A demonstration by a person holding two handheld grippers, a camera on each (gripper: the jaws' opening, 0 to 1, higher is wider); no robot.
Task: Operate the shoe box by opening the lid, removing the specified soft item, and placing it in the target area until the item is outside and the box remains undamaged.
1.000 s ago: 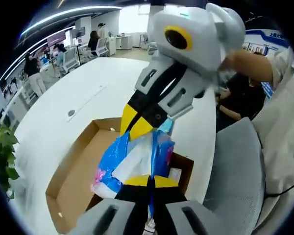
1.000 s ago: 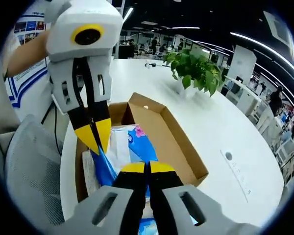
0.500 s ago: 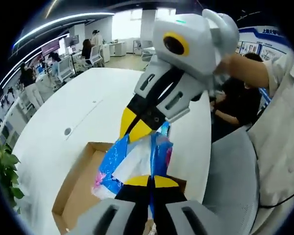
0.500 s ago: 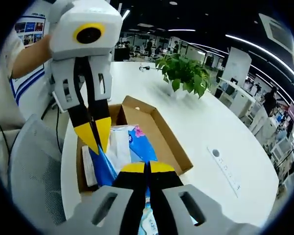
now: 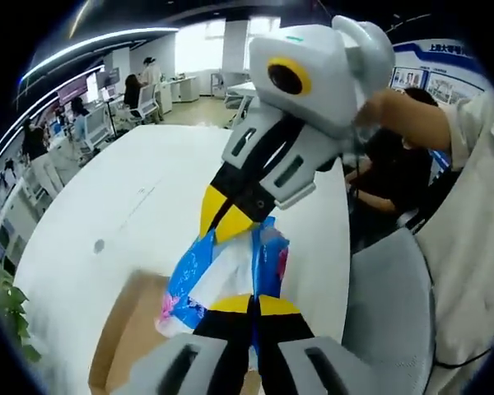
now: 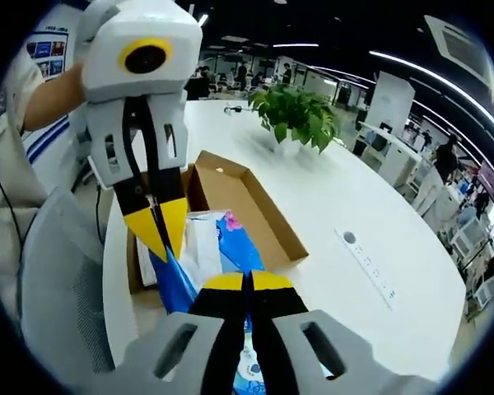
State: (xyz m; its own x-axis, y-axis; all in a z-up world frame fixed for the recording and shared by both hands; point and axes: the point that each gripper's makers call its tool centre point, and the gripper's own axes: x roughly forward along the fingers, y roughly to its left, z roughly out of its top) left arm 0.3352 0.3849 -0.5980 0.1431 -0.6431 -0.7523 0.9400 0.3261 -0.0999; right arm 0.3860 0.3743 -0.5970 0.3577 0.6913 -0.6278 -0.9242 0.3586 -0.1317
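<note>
Left gripper view: the left gripper point(image 5: 253, 304) rises from the bottom centre with its yellow-tipped fingers point(image 5: 230, 304) pressed together on the lower edge of a blue and white soft packet point(image 5: 222, 267); the right gripper point(image 5: 230, 216) enters from the upper right and pinches the packet's upper edge, its fingers likewise closed on it. The packet hangs stretched between the two pairs of fingers, above the open cardboard shoe box point(image 5: 123, 337) at lower left. Right gripper view: the right gripper point(image 6: 249, 284) grips the packet point(image 6: 222, 243) at bottom centre, the left gripper point(image 6: 160, 226) at centre left, and the shoe box point(image 6: 247, 202) lies open on the white counter point(image 6: 346, 197) beneath, with a potted plant point(image 6: 292, 115) beyond it. Judgement: removal is in hand, the lid step appears done. The next move calls for carrying the packet sideways over bare counter and lowering it before releasing.
</note>
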